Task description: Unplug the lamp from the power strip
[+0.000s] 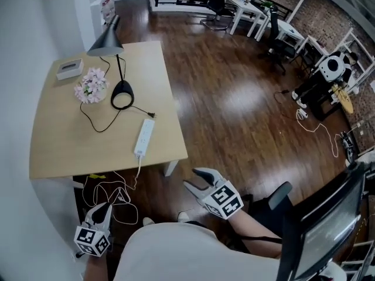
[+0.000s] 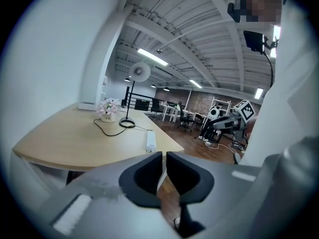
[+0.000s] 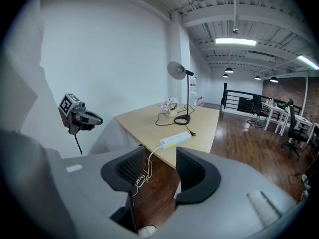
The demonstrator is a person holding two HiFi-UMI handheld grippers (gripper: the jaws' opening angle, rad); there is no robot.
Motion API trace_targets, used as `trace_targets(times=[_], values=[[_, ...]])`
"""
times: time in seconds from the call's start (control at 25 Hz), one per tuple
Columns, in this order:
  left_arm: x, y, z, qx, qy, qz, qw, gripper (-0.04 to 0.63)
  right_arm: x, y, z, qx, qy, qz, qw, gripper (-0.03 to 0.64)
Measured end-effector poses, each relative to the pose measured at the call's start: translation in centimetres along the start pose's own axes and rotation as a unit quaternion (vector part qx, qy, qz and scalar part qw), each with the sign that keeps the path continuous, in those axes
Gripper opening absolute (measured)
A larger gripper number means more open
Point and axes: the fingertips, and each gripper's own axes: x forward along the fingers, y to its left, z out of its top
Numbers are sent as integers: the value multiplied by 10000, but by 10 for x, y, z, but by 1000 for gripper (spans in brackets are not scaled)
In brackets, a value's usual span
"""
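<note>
A black desk lamp [image 1: 122, 95] stands on the wooden table [image 1: 64, 151], with its black cord looping over the top. The cord's plug [image 1: 151, 115] lies on the table at the far end of the white power strip [image 1: 144, 136]; it looks apart from the strip. The strip also shows in the left gripper view [image 2: 150, 141] and the right gripper view [image 3: 175, 140]. My left gripper [image 1: 101, 211] hangs shut and empty below the table's near edge. My right gripper [image 1: 195, 179] is open and empty over the floor, off the table's near right corner.
A pot of pink flowers [image 1: 91, 86] and a white tissue box [image 1: 69, 68] sit by the lamp. The strip's white cable [image 1: 117, 195] hangs in loops off the table's near edge. White desks and chairs [image 1: 252, 10] stand far across the wooden floor. A monitor [image 1: 328, 227] is at my right.
</note>
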Motion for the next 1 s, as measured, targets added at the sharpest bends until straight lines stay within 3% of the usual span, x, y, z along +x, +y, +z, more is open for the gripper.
trace_targets(times=[0.28, 0.48, 1.0], values=[[24, -41, 33, 172, -186, -204, 9995, 49, -23, -10, -4, 44, -188, 121, 9997, 199], [34, -59, 28, 305, -70, -269, 9992, 49, -29, -8, -10, 20, -196, 209, 9996, 199], [29, -85, 42, 439, -256, -390, 9979, 57, -44, 1, 1, -154, -396, 448, 9981, 199]])
